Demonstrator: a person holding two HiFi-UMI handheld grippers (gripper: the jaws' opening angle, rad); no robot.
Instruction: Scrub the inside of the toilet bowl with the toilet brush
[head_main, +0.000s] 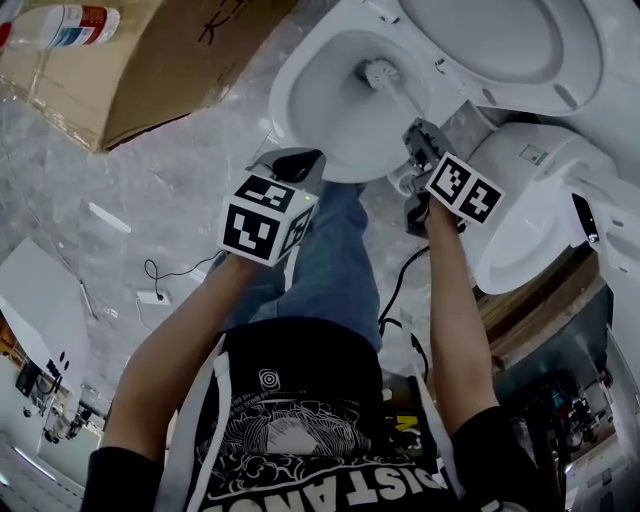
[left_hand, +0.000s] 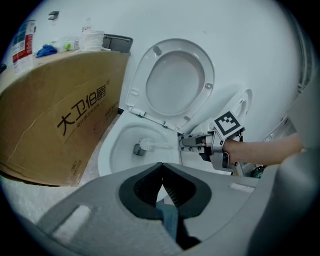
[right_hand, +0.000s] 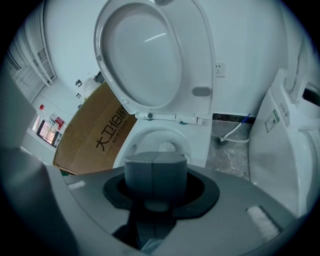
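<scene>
1. Head view: the toilet brush (head_main: 383, 74) has its bristle head down in the toilet bowl (head_main: 300, 75) at upper centre. Its pale handle slants down-right to the right gripper (head_main: 418, 140), which is clamped on the handle's end. The left gripper (head_main: 295, 163) hangs below the bowl's near rim, left of centre, apart from the brush.
2. Left gripper view: its own jaws meet at the tips with nothing between them; only a trouser leg shows behind. Beyond them the brush lies nearly level across mid-frame, head at the left in the bowl, handle running right into the right gripper.
3. Right gripper view: the jaws are pressed together, the handle hidden between them. The bristle head peeps out just above them, straight ahead inside the bowl. I'd judge scrubbing is the right hand's job: push and sweep along the handle's line.
</scene>
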